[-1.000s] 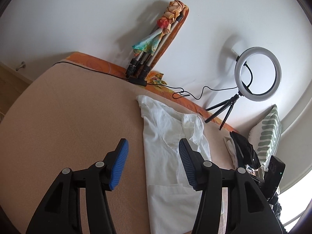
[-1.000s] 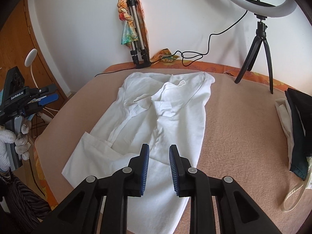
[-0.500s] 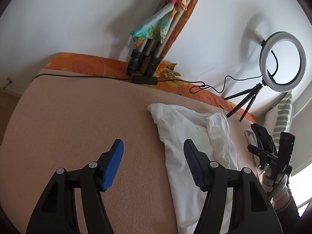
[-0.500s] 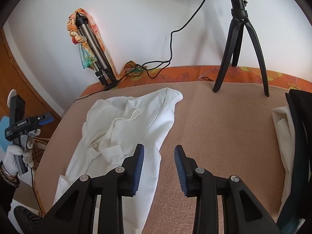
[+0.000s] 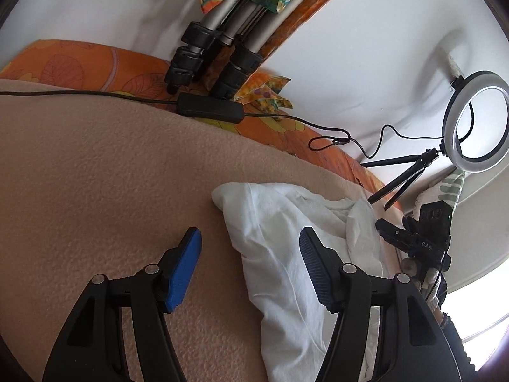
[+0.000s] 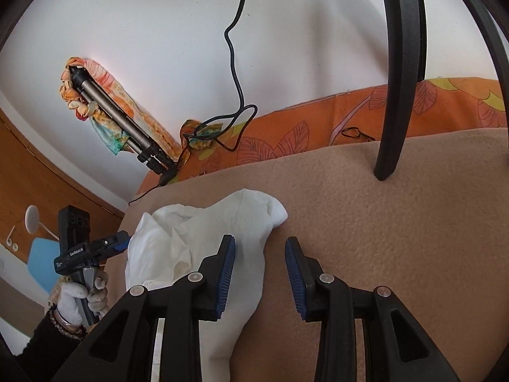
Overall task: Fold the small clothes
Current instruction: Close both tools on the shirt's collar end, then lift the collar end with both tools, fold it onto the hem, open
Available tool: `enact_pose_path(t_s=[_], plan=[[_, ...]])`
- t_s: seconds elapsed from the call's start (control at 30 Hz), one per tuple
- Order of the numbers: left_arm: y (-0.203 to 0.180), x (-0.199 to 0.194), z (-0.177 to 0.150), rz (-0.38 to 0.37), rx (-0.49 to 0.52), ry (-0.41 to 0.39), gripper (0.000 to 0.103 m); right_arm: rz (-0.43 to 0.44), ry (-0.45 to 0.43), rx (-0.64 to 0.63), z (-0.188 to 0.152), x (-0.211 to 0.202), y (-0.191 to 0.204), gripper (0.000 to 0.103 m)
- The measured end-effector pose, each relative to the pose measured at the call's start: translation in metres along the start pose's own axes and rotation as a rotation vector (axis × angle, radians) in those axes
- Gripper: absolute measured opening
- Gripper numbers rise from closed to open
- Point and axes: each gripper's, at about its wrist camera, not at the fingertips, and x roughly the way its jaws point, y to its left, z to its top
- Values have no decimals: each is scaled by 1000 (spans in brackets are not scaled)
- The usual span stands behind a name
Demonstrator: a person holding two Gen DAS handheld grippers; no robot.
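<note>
**Mara:** Left wrist view first: the left gripper [image 5: 249, 269] has its blue ribbed pads spread wide and holds nothing. The crumpled white cotton garment [image 5: 280, 242] lies on the beige fleecy blanket [image 5: 95, 175], its rounded far corner just ahead of the gap between the fingers. So which step are we at?

**Jon:** I'd judge it the reach for the top edge, before any fold is made. From the right wrist view, the right gripper [image 6: 259, 265] is spread too and empty, with its left finger over the cloth and its right finger over bare blanket [image 6: 397, 222]. The garment [image 6: 203, 238] bunches up towards the far end, near the orange leaf-print sheet [image 6: 318, 137].

**Mara:** What does the next move need?

**Jon:** Probably each gripper coming down on its own side of that far hem and pinching one thin layer, not the whole bunch. The cloth looks soft, limp and creased, so it should drape and may drag.

**Mara:** And the blanket?

**Jon:** Nubbly and matt; I'd expect it to cling a little. The black ring-light tripod leg [image 6: 394, 111] stands close by on the right, so lifts should stay low.
</note>
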Motion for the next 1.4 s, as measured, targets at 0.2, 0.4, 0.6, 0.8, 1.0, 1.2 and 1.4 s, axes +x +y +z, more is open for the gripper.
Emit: enact_pose_path(t_s=[0.2,0.4,0.6,0.8,1.0,1.2,1.4], plan=[[-8,17,10,-53,20,-3,53,47,32,-16,15,18,2,29],[-22,6,20,-29,67,-101,3,25,-11,-110,20,12,23,5],[-12,21,26,31,73,-37,5,-66,10,-143,24,20,19,5],[1,19,27,31,22,-12,46,-41,37,-65,26,23,2,43],[-4,32,32,-11,29,-3,7,0,48,-21,32,29,-4,23],[-23,16,33,-57,70,-48,5,-36,38,-112,36,26,17,5],[-46,-13,30,-71,147,-68,5,1,-13,-152,40,-3,37,5]])
